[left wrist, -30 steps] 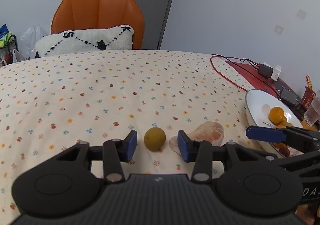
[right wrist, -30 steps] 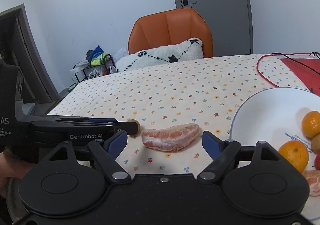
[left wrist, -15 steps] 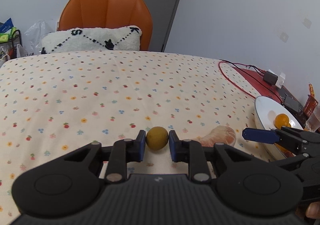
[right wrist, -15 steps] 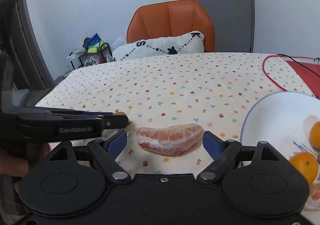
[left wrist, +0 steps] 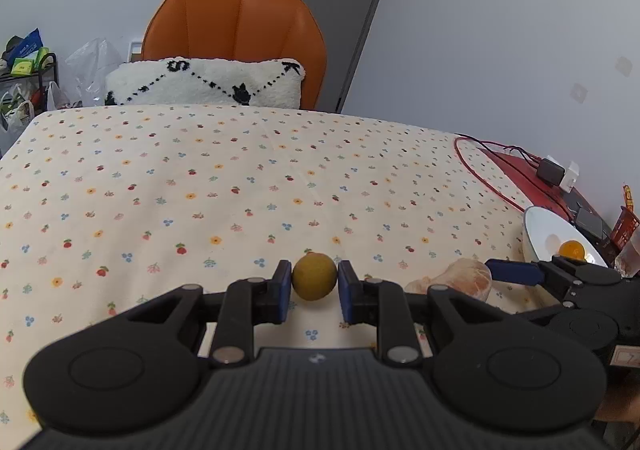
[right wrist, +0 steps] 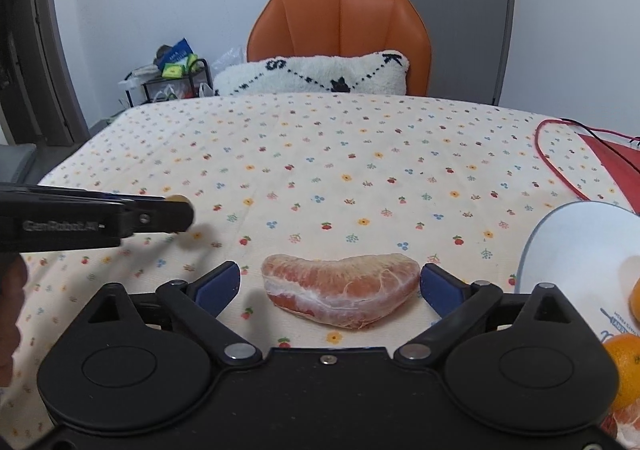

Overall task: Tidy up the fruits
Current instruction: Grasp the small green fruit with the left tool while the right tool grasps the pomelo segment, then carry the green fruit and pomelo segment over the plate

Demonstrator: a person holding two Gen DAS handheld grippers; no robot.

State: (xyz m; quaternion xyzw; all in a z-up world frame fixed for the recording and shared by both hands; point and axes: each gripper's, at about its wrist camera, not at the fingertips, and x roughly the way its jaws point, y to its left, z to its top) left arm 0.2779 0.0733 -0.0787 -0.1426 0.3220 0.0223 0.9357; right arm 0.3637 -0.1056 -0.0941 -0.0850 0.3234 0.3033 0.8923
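Note:
My left gripper (left wrist: 314,284) is shut on a small round yellow-brown fruit (left wrist: 314,277), low over the flowered tablecloth (left wrist: 224,185). The right wrist view shows that gripper side-on (right wrist: 176,209) at the left. A peeled pink pomelo segment (right wrist: 340,290) lies on the cloth between the fingers of my right gripper (right wrist: 330,284). Its jaws are opening and the blue pads stand clear of the segment's ends. The left wrist view shows the segment (left wrist: 460,282) to the right of the fruit. A white plate (right wrist: 560,234) at the right holds oranges (right wrist: 624,366).
An orange chair (left wrist: 240,33) with a white pillow (left wrist: 200,85) stands behind the table's far edge. A red cable (left wrist: 480,177) and chargers on a red mat (left wrist: 556,169) lie at the far right. A rack with bags (right wrist: 172,73) stands at the back left.
The left jaws closed onto the round fruit. The right jaws spread wider around the pomelo segment, and that gripper came closer to it.

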